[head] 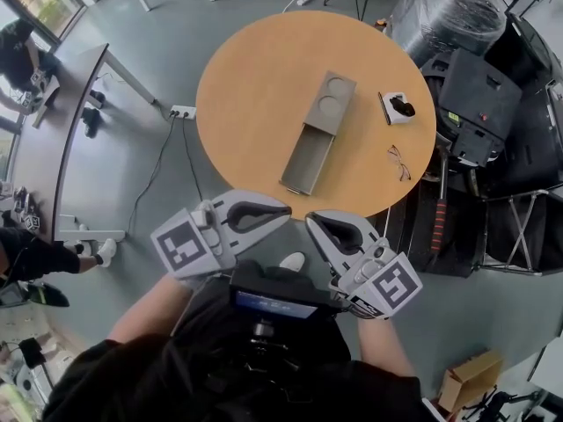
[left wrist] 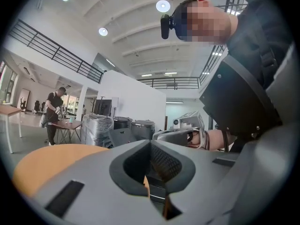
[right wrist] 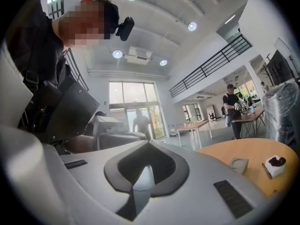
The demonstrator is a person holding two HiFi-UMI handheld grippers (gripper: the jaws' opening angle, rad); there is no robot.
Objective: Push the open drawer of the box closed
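The box (head: 334,98) is seen mid-table (head: 246,77), its drawer (head: 310,158) drawn out toward the near edge. The left claw (head: 283,209) and right claw (head: 310,221) are held shut, empty, off that edge. The drawer front is best pushed squarely, along its slide.

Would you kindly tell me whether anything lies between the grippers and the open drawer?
Nothing visible does. Only bare table lies between the left gripper, the right gripper and the open end of the drawer. The glasses sit off to the right, clear of that path.
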